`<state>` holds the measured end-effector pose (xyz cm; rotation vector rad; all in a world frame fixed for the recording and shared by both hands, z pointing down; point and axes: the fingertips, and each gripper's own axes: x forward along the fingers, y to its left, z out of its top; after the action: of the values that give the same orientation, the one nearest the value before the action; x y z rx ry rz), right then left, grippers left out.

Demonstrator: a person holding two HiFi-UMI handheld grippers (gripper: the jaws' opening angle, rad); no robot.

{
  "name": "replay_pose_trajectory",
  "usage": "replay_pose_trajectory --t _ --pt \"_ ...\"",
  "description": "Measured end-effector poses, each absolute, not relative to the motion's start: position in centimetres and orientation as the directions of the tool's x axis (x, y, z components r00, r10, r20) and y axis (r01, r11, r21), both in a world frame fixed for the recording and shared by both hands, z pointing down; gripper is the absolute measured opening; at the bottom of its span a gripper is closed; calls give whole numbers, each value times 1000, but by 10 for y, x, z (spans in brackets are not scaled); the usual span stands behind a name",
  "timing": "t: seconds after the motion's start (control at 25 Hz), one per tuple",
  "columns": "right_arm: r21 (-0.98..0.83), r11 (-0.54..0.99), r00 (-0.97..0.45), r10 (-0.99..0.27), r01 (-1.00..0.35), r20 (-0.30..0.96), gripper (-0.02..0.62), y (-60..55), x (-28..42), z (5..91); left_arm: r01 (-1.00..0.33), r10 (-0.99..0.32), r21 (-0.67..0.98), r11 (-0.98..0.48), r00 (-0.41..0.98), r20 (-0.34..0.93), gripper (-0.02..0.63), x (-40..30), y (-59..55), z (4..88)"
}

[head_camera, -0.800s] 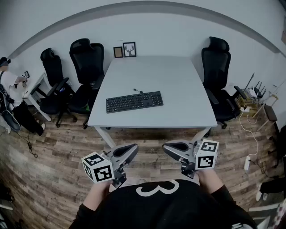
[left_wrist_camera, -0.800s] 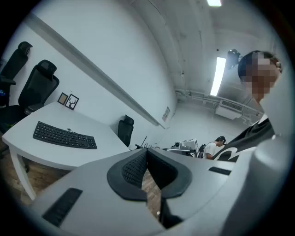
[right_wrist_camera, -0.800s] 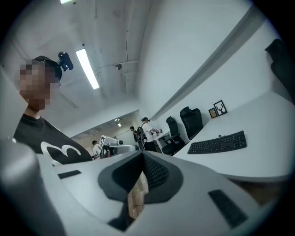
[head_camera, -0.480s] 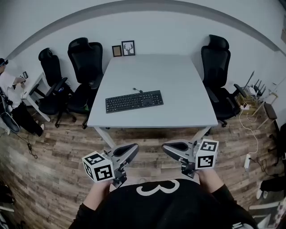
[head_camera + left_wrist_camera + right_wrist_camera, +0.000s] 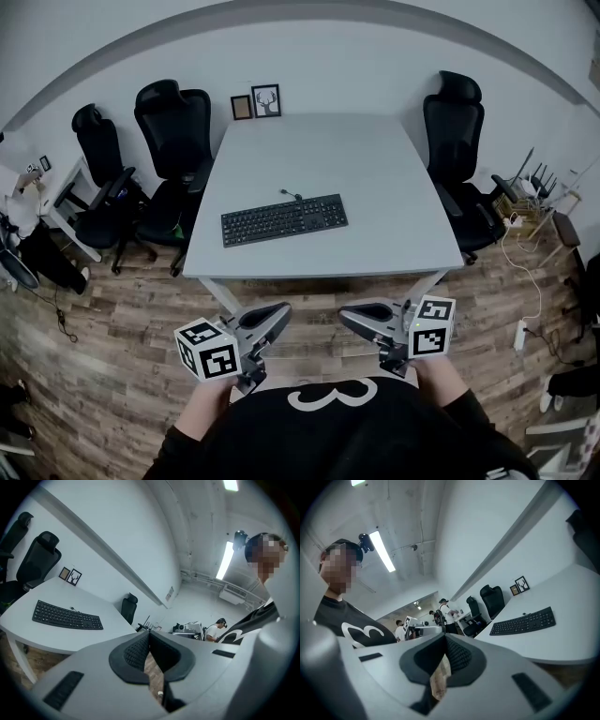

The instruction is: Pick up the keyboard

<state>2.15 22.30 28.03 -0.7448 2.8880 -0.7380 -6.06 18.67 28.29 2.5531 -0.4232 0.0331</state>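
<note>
A black keyboard [image 5: 284,219] with its cable at the back lies near the front edge of the white table [image 5: 375,169]. It also shows in the left gripper view [image 5: 67,616] and the right gripper view [image 5: 524,621]. My left gripper [image 5: 269,317] and right gripper [image 5: 359,316] hang side by side close to my body, above the wooden floor and short of the table. Both point toward each other, well apart from the keyboard. In the gripper views the left gripper [image 5: 149,634] and right gripper [image 5: 445,637] have their jaws together with nothing between them.
Black office chairs stand left of the table [image 5: 173,141] and right of it [image 5: 455,141]. Two small picture frames [image 5: 258,103] lean on the wall behind. Cables and a power strip [image 5: 521,333] lie on the floor at the right. People stand far off in the room [image 5: 216,629].
Both grippers stay where they were. The head view has shifted slightly, and the person at the left edge has slid mostly out of view.
</note>
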Motion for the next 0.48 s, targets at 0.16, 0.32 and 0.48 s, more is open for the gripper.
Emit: replay_pose_trajectory --t 0.16,0.32,0.48 --pt "-484 745 -866 -497 -459 56 8 200 15 289 -302 -284 518 -800 952 115 12 -72 164 290" --pt "-516 721 -854 -518 -463 43 8 181 5 297 -314 -289 541 -780 948 135 12 -88 143 304" --pt "-551 695 -848 -529 -462 43 8 169 -5 302 -327 -299 564 -759 943 144 12 -104 125 316"
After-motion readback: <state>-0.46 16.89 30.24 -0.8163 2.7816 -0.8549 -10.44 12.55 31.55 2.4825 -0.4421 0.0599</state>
